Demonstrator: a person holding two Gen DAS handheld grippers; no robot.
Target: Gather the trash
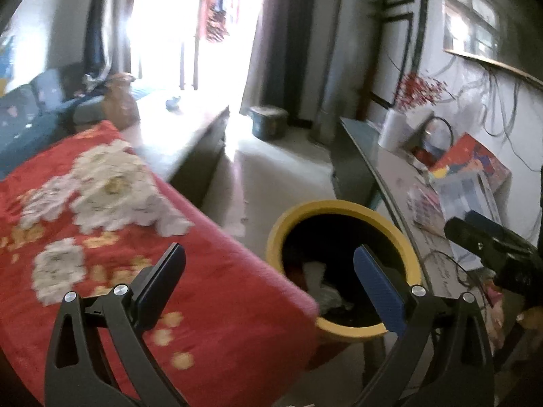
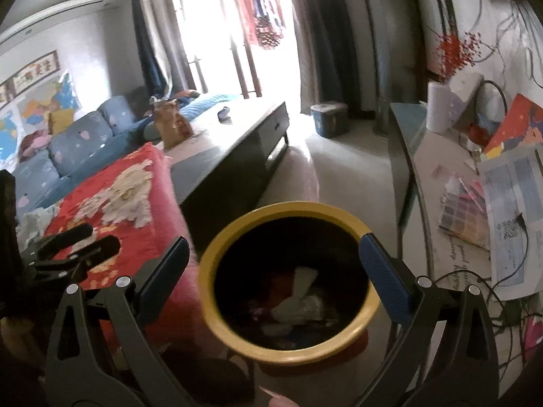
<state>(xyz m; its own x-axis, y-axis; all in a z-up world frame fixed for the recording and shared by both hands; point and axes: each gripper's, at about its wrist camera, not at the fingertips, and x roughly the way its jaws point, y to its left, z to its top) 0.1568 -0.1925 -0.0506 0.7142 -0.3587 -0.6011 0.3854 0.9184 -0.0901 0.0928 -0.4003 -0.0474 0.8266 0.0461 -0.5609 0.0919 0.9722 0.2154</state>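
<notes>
Inside one yellow bin [image 2: 234, 237], several scraps [image 2: 298, 300]

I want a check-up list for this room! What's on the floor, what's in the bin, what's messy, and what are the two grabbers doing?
Surface: pale floor, bare where visible.
Job's things: yellow-rimmed bin holds crumpled white trash.
Clutter: papers and colour swatches on the side table; brown bag on the low table.
Grippers: left gripper open, empty; right gripper open, empty, above the bin.
Cables: black cable across the papers.
Surroundings: red floral blanket, blue sofa, bright glass doors.
</notes>
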